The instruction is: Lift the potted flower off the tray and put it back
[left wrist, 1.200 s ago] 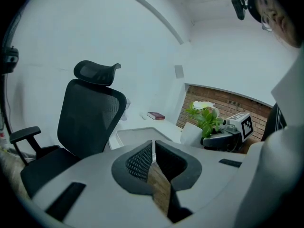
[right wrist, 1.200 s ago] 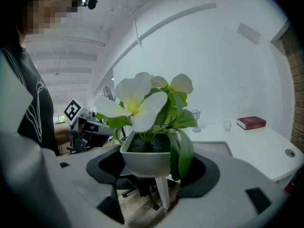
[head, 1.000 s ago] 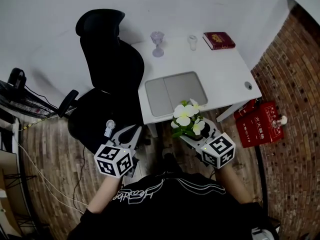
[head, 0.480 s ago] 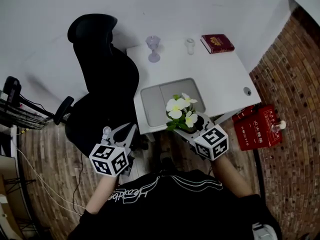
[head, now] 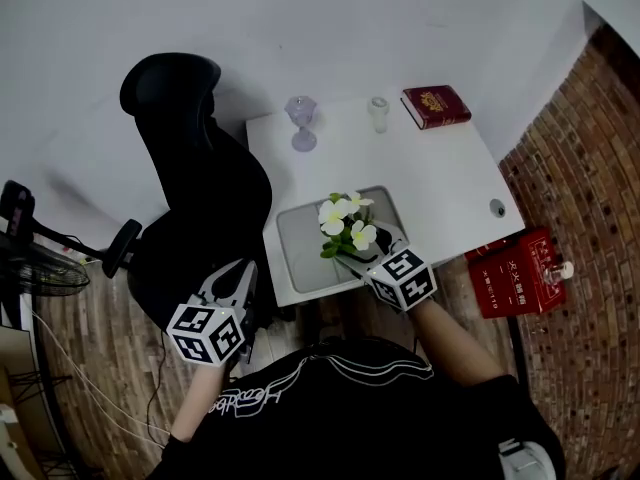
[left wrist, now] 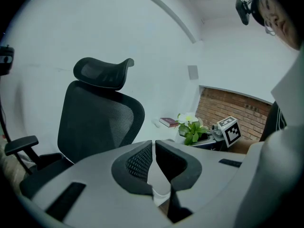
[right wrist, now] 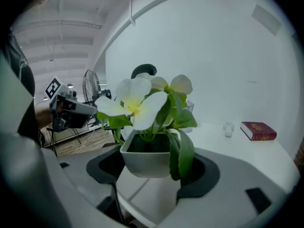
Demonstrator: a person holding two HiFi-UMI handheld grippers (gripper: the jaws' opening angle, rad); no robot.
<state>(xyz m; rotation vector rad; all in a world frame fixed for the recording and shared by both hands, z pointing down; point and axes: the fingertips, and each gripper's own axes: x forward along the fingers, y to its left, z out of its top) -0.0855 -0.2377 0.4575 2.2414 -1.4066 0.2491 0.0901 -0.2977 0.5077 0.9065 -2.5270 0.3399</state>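
The right gripper [head: 362, 258] had carried the potted flower [head: 343, 230] in from beyond the table's [head: 450, 173] near edge. The flower now hung over the grey tray [head: 300, 253], toward the tray's five o'clock corner. A second before, the blooms had been off the table's front edge, over the floor. The jaws stood fairly wide apart and pressed on either side of the white pot. In the right gripper view the pot's base looked clear of the tray beneath it, so it was probably not yet set down. This looked like the return leg of the task, with only the lowering and the release left. The left gripper [head: 240, 273] had drifted along at about the tray's eight o'clock, off the table beside the black chair [head: 200, 168]. Its jaws were drawn almost together on nothing. A wine glass [head: 300, 123] stood at the tray's twelve o'clock and a red book [head: 436, 105] at about one o'clock, both well apart from the pot's path.
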